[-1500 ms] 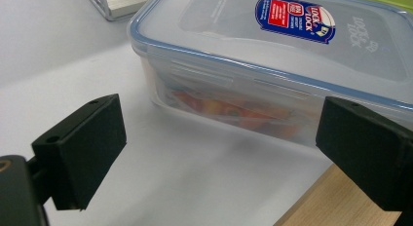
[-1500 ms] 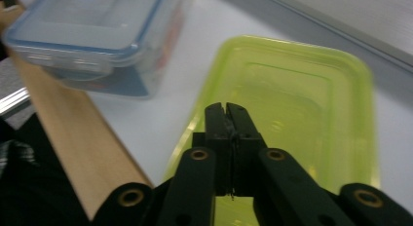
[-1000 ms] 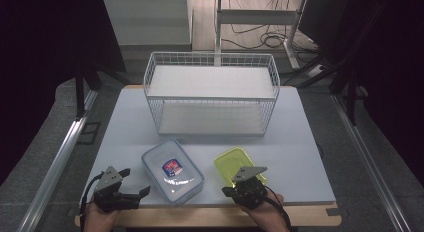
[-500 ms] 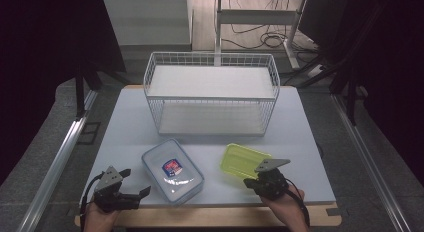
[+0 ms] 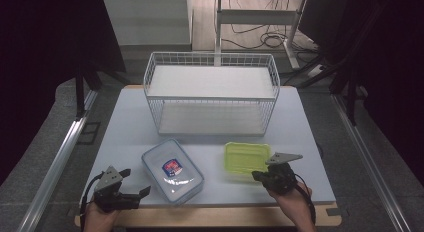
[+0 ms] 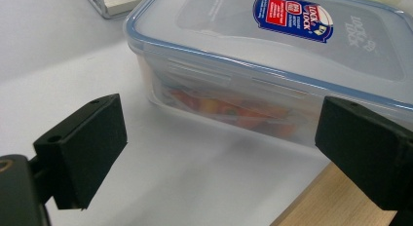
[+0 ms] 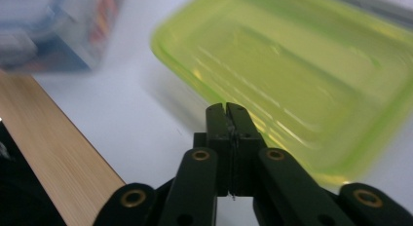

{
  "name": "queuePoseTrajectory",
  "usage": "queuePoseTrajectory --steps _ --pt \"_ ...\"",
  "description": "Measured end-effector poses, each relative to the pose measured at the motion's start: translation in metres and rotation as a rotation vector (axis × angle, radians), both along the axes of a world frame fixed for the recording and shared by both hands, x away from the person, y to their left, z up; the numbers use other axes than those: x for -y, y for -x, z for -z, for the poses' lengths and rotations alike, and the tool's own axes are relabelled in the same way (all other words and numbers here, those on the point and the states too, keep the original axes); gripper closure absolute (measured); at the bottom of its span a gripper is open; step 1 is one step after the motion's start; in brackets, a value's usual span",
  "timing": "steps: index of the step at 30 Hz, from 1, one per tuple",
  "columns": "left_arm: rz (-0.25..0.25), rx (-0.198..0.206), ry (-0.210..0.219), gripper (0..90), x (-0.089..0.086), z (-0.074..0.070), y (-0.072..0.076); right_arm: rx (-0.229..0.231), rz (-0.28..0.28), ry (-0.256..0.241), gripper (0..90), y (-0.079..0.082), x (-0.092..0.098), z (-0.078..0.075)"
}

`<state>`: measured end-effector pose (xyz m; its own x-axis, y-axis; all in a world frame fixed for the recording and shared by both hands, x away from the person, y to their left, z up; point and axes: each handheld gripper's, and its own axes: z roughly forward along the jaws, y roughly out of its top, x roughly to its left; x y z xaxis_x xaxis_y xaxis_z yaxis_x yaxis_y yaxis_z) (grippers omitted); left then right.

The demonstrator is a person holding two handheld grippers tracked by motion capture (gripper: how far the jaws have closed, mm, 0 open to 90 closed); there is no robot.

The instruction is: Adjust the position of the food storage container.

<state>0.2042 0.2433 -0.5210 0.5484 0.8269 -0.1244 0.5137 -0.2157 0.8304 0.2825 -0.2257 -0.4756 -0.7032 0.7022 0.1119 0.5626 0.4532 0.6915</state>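
A: Green lidded tray [image 5: 247, 157]: confirm position

B: I read it on the white table [image 5: 125, 122], near the front edge, right of the clear lock-lid container [image 5: 172, 169] and apart from it. The wire basket [image 5: 211, 94] stands behind both, toward the far side of the table

A: Right gripper [image 5: 261, 176] status?

B: I see its jaws pressed together with no gap and nothing between them. In the right gripper view the tips sit at the near rim of the green lidded tray [image 7: 311, 84]; I cannot tell whether they touch it

A: Left gripper [image 5: 142, 191] status?

B: I see its jaws spread wide and empty, low over the table by the front left corner. In the left gripper view the clear lock-lid container [image 6: 272, 55] lies just ahead, lid on, coloured contents visible through the wall, no contact
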Motion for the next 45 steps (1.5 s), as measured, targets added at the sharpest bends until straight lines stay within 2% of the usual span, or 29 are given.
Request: queuePoseTrajectory --steps 3,6,9,13,15,19,22,24,29,36,43,45 --pt "-0.003 0.001 0.002 4.7 0.000 0.000 0.000 0.024 -0.007 -0.009 88.6 -0.001 -0.015 -0.002" --pt "-0.004 -0.004 0.017 4.7 -0.001 0.001 -0.002 0.031 -0.039 -0.010 88.7 -0.006 -0.032 -0.003" --pt "-0.007 -0.001 0.014 4.7 -0.001 0.001 -0.002 0.060 -0.071 -0.004 88.8 -0.012 -0.049 -0.006" --pt "-0.010 -0.003 0.021 4.7 -0.002 0.001 -0.002 0.065 -0.097 -0.001 89.7 -0.024 -0.072 -0.008" --pt "-0.010 -0.003 0.022 4.7 -0.003 0.001 -0.002 0.061 -0.109 0.016 89.8 -0.031 -0.087 -0.005" --pt "-0.006 -0.002 0.019 4.7 -0.003 0.001 -0.001 0.064 -0.116 0.086 89.8 -0.042 -0.110 0.006" --pt "-0.005 -0.003 0.017 4.8 -0.003 0.001 -0.002 0.054 -0.111 0.120 89.9 -0.046 -0.114 0.012" --pt "-0.002 -0.005 0.016 4.8 -0.003 0.001 -0.002 0.051 -0.116 0.111 89.9 -0.047 -0.112 0.014" --pt "0.005 -0.006 0.007 4.8 -0.001 0.001 -0.001 0.064 -0.088 0.126 89.9 -0.047 -0.096 0.012" --pt "0.011 -0.006 0.030 4.8 -0.001 0.001 -0.002 0.059 0.000 0.129 89.9 -0.049 -0.052 0.010" --pt "0.013 0.001 0.015 4.7 -0.001 0.002 -0.002 0.057 0.100 0.128 89.9 -0.056 -0.011 0.010" --pt "0.013 0.002 0.011 4.7 -0.001 0.002 -0.002 0.054 0.108 0.127 89.9 -0.056 -0.006 0.009"
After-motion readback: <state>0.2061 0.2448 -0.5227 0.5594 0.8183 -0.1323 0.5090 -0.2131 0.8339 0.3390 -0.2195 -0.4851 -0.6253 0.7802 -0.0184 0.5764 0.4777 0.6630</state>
